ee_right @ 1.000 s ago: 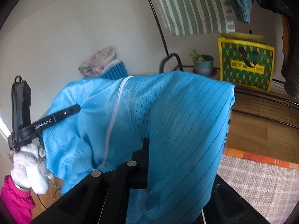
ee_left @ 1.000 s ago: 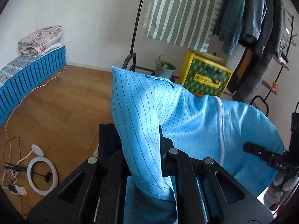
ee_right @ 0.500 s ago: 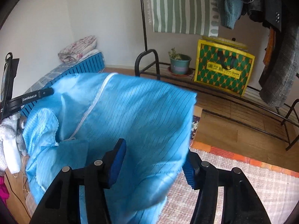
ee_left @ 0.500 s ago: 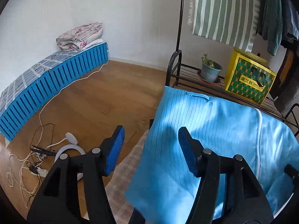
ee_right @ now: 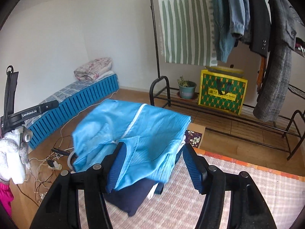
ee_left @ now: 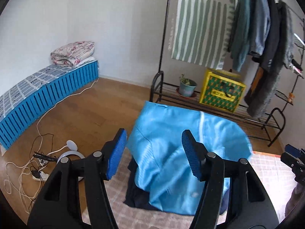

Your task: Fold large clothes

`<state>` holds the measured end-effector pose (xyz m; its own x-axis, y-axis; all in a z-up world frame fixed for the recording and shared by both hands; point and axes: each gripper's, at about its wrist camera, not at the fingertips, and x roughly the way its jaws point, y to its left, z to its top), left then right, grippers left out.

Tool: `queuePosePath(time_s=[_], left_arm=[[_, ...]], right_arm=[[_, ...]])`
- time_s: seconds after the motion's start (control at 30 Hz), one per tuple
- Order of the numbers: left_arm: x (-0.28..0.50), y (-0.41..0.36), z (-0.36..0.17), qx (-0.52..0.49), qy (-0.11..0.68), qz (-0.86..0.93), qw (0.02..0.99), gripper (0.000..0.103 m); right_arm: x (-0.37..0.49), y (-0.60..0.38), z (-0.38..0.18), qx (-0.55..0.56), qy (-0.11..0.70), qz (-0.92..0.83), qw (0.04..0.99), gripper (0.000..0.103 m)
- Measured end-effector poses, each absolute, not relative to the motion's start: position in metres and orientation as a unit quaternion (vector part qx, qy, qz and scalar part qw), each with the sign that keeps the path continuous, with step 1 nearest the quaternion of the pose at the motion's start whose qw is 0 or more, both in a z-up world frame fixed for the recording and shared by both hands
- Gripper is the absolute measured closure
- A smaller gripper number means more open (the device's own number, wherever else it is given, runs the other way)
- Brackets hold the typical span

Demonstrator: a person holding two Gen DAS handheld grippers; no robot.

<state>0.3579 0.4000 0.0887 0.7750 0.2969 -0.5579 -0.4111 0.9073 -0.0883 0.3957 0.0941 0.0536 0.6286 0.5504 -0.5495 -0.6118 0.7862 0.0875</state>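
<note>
Two grippers hover over a pale woven rug (ee_right: pixel 238 189) on wood flooring, clothes rack (ee_left: pixel 253 122) at one o'clock, blue mattress (ee_left: pixel 45 97) at ten. Left gripper (ee_left: pixel 154 152) is spread, empty; right gripper (ee_right: pixel 152 164) is opening, pads clear. A second ago both pinched the blue striped jacket (ee_right: pixel 137 133); now it lies dropped on the dark folded clothes (ee_right: pixel 131 196), dead centre.

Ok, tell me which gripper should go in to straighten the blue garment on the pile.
Probably right: the right gripper, jaws opening and empty, frames the blue garment's drooping near edge. The left gripper, also open, looks farther back.
</note>
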Motion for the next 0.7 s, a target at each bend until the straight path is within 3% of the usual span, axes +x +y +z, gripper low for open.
queuePosePath(time_s=[0.3, 0.57, 0.63, 0.7], left_arm=[[0.260, 0.308, 0.135, -0.067, 0.237, 0.168, 0.955, 0.040], [0.185, 0.238, 0.159, -0.036, 0.188, 0.149, 0.970, 0.029], [0.172, 0.226, 0.159, -0.039, 0.182, 0.144, 0.972, 0.026], [0.161, 0.214, 0.157, -0.037, 0.177, 0.145, 0.973, 0.022]], right_arm=[[0.294, 0.034, 0.097, -0.064, 0.234, 0.335, 0.911, 0.035], [0.228, -0.017, 0.104, -0.057, 0.203, 0.326, 0.921, 0.027], [0.218, -0.026, 0.100, -0.054, 0.204, 0.323, 0.922, 0.018], [0.209, -0.034, 0.095, -0.055, 0.205, 0.325, 0.922, 0.018]])
